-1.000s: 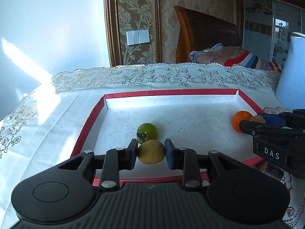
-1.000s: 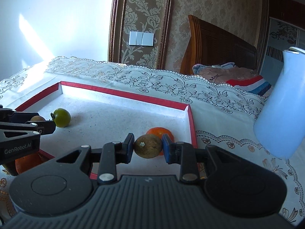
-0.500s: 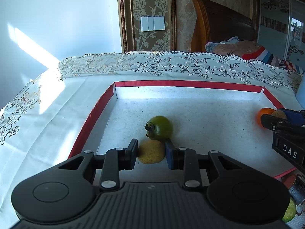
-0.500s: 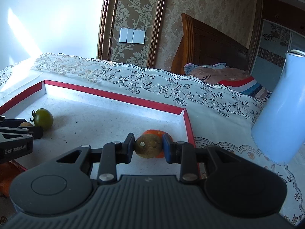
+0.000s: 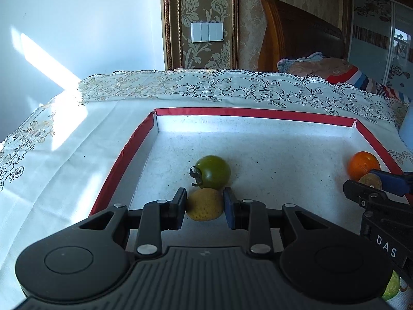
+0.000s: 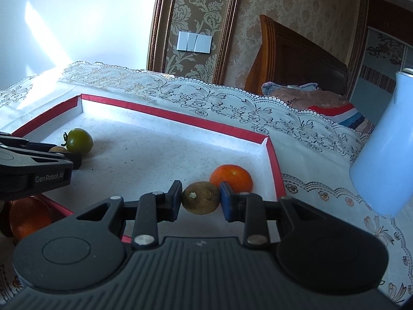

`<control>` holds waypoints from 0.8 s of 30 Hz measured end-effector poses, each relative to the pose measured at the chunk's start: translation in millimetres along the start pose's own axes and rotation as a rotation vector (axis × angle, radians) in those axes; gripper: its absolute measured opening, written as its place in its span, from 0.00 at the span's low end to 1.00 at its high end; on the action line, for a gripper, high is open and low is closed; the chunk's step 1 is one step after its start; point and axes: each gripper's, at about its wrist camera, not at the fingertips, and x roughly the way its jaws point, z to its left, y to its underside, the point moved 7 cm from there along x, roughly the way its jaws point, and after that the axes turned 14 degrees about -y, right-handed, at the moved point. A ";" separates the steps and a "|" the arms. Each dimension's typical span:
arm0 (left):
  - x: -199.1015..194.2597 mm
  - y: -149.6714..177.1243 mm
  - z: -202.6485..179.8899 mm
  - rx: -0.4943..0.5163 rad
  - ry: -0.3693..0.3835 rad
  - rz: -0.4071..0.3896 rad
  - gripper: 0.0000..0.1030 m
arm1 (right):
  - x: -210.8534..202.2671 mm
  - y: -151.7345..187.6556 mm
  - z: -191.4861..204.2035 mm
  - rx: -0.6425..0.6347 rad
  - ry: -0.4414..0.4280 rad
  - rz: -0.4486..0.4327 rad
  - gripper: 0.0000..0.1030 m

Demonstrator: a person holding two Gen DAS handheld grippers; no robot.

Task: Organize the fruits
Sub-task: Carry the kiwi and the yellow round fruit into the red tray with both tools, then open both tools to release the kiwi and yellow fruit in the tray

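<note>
Left wrist: left gripper (image 5: 205,205) clamped on yellow fruit (image 5: 204,204), low over tray (image 5: 258,113) floor, green fruit (image 5: 213,171) touching just ahead; right gripper (image 6: 200,201) clamped on brown fruit (image 6: 200,197), orange (image 6: 231,178) just behind, near the tray's right wall.

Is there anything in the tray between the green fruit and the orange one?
No. In the left wrist view only bare speckled tray floor lies between the green fruit and the orange.
</note>
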 end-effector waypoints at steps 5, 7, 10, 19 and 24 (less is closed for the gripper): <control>0.5 -0.2 -0.2 -0.001 0.000 0.001 0.29 | 8.0 2.6 -9.7 0.082 -0.042 0.031 0.28; 0.0 0.3 -1.1 0.003 -0.004 -0.004 0.29 | 10.5 1.6 -10.5 0.082 -0.034 0.028 0.28; -0.3 0.7 -2.7 0.015 -0.013 -0.012 0.29 | 15.3 0.3 -12.8 0.077 -0.006 0.018 0.27; 0.6 0.7 -7.8 0.028 -0.021 -0.033 0.29 | 27.4 -9.0 -26.0 0.087 0.067 0.012 0.27; 1.3 0.5 -7.3 0.019 -0.025 -0.033 0.34 | 24.3 -6.9 -24.0 0.093 0.068 0.004 0.30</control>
